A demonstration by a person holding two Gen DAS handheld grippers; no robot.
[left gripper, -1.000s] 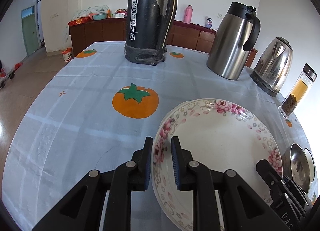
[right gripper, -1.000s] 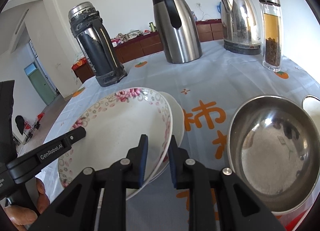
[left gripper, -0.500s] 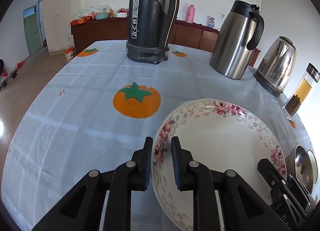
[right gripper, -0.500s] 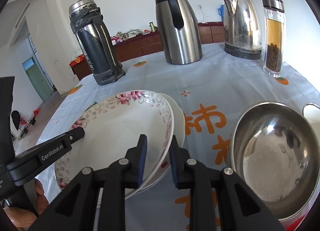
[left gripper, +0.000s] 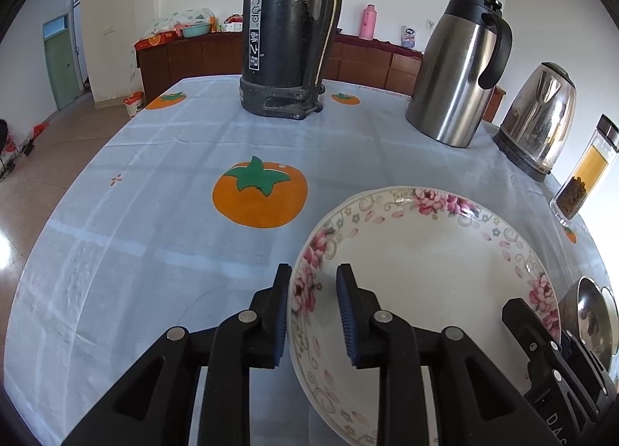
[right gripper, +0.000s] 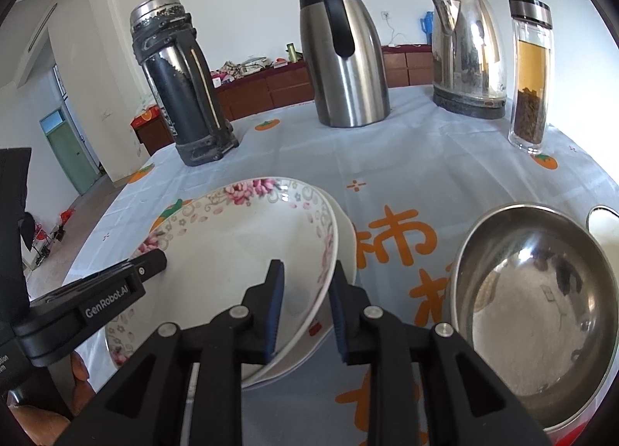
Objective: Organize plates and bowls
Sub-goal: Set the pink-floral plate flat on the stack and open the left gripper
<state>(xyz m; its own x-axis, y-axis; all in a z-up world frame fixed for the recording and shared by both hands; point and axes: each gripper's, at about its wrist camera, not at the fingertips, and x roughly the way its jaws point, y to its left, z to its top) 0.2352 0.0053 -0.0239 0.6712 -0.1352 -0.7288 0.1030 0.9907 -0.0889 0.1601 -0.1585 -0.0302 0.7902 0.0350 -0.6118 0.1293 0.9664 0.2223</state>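
A floral-rimmed plate (left gripper: 425, 272) lies nested on a plain white plate (right gripper: 346, 237) on the tablecloth. My left gripper (left gripper: 313, 275) straddles its near-left rim. Its jaws are opening: the outer pad is by the rim and a gap shows at the inner pad. My right gripper (right gripper: 306, 272) straddles the right rims of both plates, jaws narrowly apart, with bare plate showing beside the inner pad. One left finger (right gripper: 147, 268) reaches over the plate's left edge. A steel bowl (right gripper: 534, 310) sits to the right of the plates.
At the back of the table stand a black thermos (left gripper: 290, 32), a steel carafe (left gripper: 456, 70), an electric kettle (left gripper: 541, 117) and a glass tea bottle (left gripper: 584, 171). Another white dish edge (right gripper: 603, 229) shows at far right. The orange-print cloth (left gripper: 154, 233) lies bare left of the plates.
The left jaws have spread apart from the floral plate's rim. The right jaws stand a touch wider. The plates have stayed where they were.
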